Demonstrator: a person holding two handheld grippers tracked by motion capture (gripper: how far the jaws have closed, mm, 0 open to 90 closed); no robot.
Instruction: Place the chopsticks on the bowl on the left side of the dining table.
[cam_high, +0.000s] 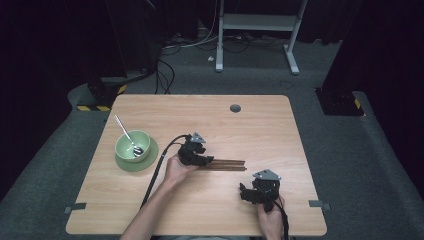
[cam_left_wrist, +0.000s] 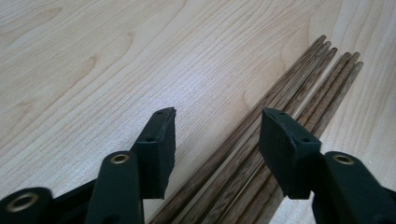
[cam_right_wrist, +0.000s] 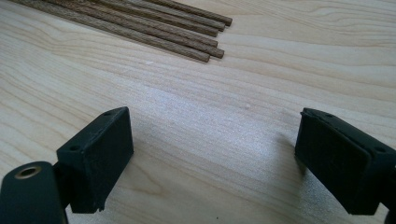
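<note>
Your left gripper (cam_high: 204, 161) sits over the near end of the bundle of chopsticks (cam_high: 227, 164), which lies on the counter (cam_high: 260, 125) a little toward you from its middle. Take that bundle as your landmark. In the left gripper view the fingers (cam_left_wrist: 156, 149) stand parted, not clamped on anything: one finger hangs over bare wood just beside the chopsticks (cam_left_wrist: 299, 88), the other rides above the far sticks of the bundle, so several sticks run up through the gap between them. Whether the fingers touch the sticks cannot be told.

Your right gripper (cam_high: 246, 192) is nearer to you than the bundle, toward its tip end and apart from it. In the right gripper view its fingers (cam_right_wrist: 100, 154) are spread wide over bare counter, holding nothing, and the tips of the chopsticks (cam_right_wrist: 201, 37) lie ahead of them, well clear of both fingers and closer to the finger at the left of that view.

Off the other end of the bundle, beyond your left hand (cam_high: 176, 170), a green bowl (cam_high: 132, 145) stands on a green saucer (cam_high: 150, 159), with a spoon (cam_high: 125, 132) resting in the bowl, its handle leaning out over the rim away from you.
</note>
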